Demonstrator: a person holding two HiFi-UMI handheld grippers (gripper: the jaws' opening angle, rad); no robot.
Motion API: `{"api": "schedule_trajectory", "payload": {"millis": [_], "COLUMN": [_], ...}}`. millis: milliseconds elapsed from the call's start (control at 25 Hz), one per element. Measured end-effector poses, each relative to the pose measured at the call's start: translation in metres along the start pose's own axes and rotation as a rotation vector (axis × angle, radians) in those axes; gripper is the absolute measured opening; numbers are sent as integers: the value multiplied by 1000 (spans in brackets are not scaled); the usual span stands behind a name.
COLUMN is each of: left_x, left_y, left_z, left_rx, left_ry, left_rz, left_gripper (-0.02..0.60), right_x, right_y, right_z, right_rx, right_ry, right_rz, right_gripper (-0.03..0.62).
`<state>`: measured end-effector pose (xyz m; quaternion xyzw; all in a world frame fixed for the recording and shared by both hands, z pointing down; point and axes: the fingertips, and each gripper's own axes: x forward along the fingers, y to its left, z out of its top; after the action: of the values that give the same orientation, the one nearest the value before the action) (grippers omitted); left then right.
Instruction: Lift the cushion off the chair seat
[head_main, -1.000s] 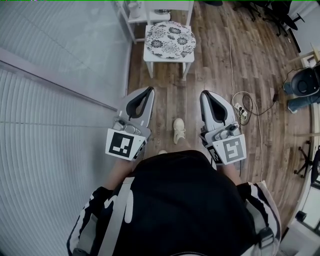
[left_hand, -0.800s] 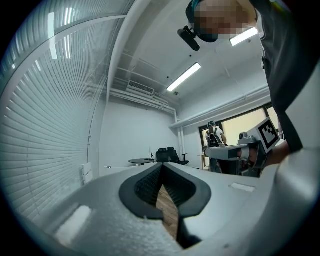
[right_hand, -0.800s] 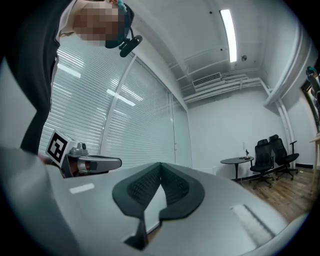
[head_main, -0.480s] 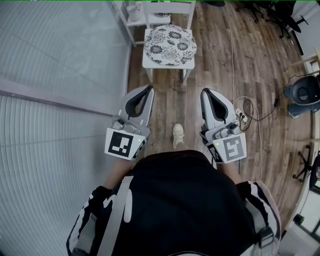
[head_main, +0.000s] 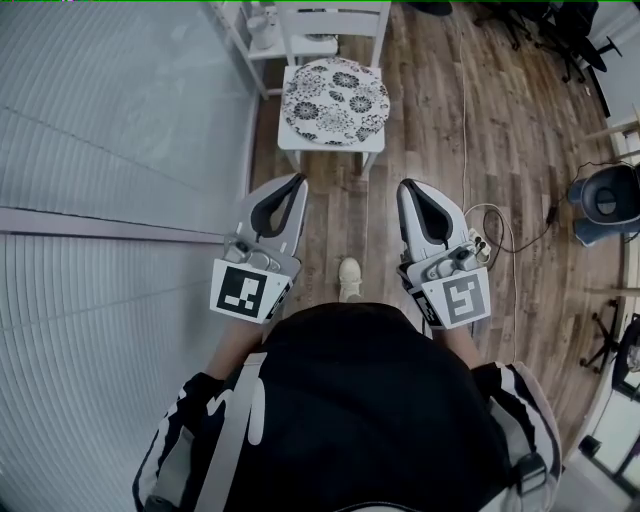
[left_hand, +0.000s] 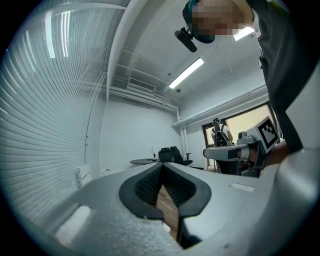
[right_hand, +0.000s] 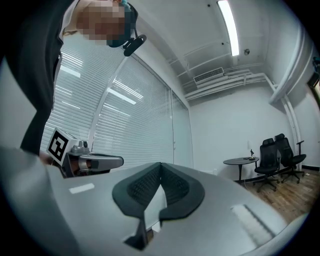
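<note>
A person (head_main: 370, 400) stands on a wood floor (head_main: 440, 120), one pale shoe (head_main: 349, 278) showing below, with a gripper held level in each hand. The left gripper (head_main: 298, 180) and the right gripper (head_main: 405, 186) both have their jaws pressed together, with nothing between them. Ahead and well apart from both, the round floral cushion (head_main: 335, 100) lies flat on the seat of a white chair (head_main: 330, 152), near the window blinds (head_main: 100, 300).
</note>
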<state>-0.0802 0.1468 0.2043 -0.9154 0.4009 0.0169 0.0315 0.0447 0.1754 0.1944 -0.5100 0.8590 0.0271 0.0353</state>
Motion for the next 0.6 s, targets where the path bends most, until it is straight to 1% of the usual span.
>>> {"api": "schedule_trajectory", "payload": {"millis": [80, 200, 360, 600], "left_x": [10, 24, 40, 52], "left_y": [0, -1, -3, -8], "left_z": [0, -1, 0, -2], "left_rx": [3, 8, 27, 29], "left_ry": [0, 4, -9, -3], "left_rz": [6, 12, 16, 27], "left_gripper": [0, 0, 0, 0], "right_x": [2, 10, 15, 19], "right_y": [-12, -22, -37, -49], "right_z": [-3, 1, -4, -4], "right_rx": [-16, 12, 0, 16], "right_ry": [-3, -3, -2, 0], "right_rz": [7, 17, 44, 61], "right_gripper": [-3, -3, -3, -3]}}
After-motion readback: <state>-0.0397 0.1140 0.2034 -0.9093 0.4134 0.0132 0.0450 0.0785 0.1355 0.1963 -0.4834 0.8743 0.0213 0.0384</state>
